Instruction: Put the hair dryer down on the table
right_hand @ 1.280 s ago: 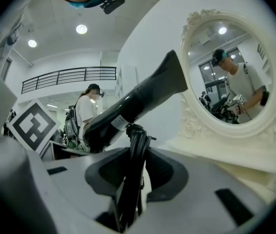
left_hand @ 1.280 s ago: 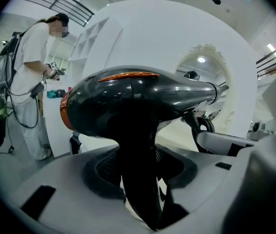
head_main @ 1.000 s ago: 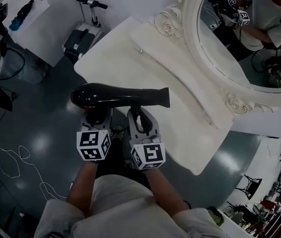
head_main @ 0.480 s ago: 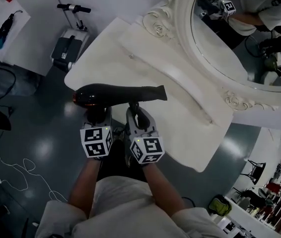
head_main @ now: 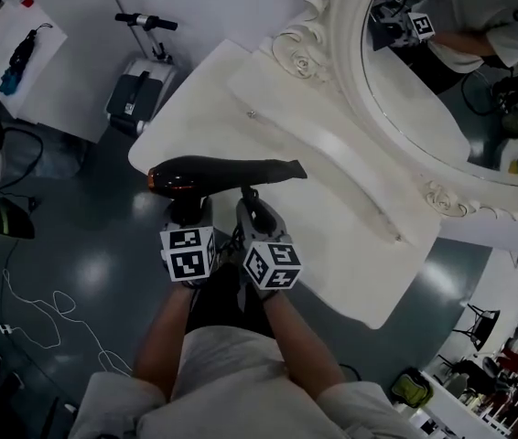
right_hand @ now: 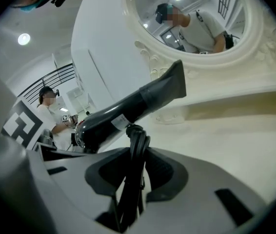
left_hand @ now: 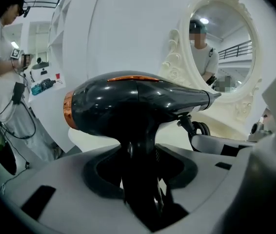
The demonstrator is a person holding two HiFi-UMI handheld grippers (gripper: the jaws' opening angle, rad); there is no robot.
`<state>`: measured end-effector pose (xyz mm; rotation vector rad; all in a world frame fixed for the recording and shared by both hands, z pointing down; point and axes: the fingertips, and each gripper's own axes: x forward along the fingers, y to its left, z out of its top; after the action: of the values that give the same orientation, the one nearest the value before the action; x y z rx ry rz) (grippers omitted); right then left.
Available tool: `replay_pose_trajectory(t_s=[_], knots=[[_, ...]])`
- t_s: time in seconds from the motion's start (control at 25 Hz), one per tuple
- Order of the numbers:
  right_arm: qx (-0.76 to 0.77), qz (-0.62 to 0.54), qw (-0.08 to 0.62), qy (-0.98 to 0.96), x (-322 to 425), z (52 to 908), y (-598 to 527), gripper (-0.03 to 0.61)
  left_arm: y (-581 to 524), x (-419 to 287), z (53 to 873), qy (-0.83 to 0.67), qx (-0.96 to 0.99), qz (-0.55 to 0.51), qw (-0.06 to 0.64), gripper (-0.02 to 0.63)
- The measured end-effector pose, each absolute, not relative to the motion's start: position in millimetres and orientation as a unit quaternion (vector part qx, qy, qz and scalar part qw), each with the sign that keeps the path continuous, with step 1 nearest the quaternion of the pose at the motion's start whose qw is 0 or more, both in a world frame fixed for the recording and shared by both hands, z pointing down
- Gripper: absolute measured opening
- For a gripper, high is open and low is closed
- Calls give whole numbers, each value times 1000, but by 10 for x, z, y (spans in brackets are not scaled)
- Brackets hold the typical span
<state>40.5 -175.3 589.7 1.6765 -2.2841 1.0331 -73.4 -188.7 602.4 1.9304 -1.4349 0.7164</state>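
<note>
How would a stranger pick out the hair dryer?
Start at the white vanity table below the ornate oval mirror. At its near edge, the left gripper holds the hair dryer by its handle: glossy black, copper ring at the rear.

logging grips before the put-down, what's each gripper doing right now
left gripper: closed on the hair dryer handle
right gripper: closed on its bundled cord

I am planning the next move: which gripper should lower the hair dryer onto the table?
Probably the left gripper: it clamps the hair dryer by its handle; the right gripper pinches only the cord.
</note>
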Motion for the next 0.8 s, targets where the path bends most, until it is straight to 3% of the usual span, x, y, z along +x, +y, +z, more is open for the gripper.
replay_pose_trajectory(t_s=[0.8], knots=[[563,417,83,-709,666,6237,-1990,104,-2179,-477,6328,-508,721,325,341,187]])
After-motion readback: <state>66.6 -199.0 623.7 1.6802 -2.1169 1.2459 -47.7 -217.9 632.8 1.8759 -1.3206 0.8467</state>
